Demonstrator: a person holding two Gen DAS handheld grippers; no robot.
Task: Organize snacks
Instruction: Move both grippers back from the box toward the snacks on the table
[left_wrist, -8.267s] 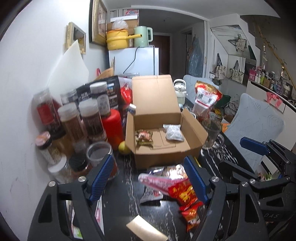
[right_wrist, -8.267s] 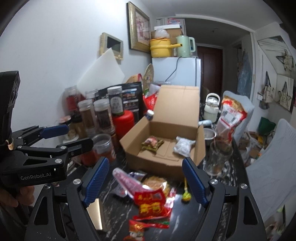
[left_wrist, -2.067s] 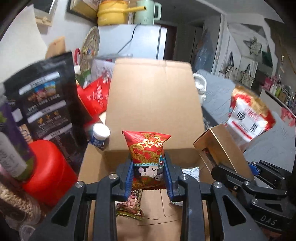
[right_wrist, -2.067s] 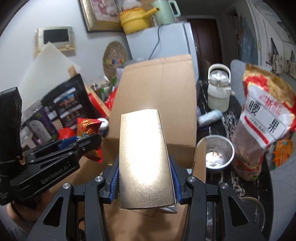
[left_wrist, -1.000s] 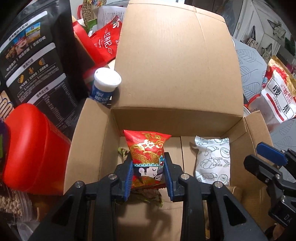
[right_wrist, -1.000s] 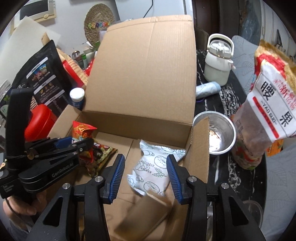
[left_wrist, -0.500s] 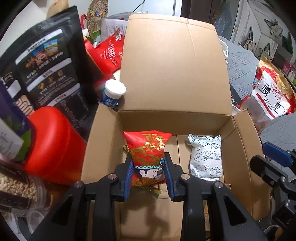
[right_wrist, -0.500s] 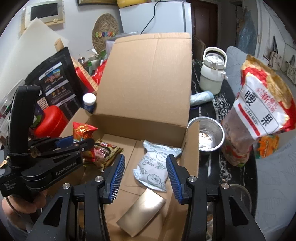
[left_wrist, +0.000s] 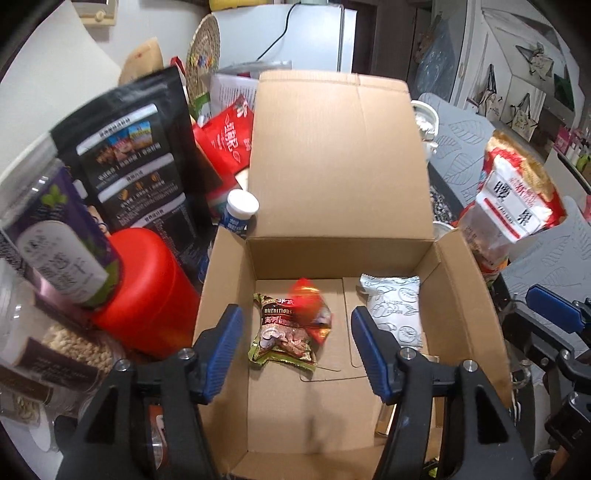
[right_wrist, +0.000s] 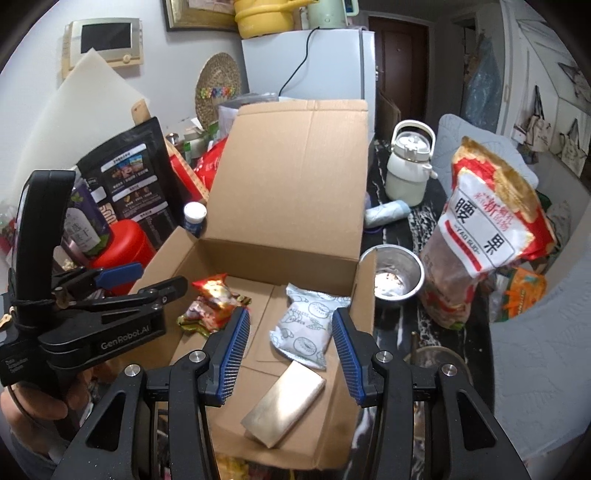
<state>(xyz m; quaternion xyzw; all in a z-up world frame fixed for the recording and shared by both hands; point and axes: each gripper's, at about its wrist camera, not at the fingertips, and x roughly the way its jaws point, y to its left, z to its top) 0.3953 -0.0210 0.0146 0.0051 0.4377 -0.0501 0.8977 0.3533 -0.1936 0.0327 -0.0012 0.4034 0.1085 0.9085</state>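
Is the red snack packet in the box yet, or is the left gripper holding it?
In the box. The red snack packet lies on the green packet inside the cardboard box; the left gripper is opening, nothing between its jaws.

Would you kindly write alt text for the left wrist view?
The left gripper is opening above an open cardboard box, the red snack packet blurred between its jaws, over a green packet. A white packet lies on the right.

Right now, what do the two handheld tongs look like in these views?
Both tongs, left and right, have matte black angular frames with silver pivot bolts and ribbed blue pads on the fingers. From the right wrist view, the left one's body carries white "GenRobot.AI" lettering and a tall black upright block behind. No cables or sleeves show.
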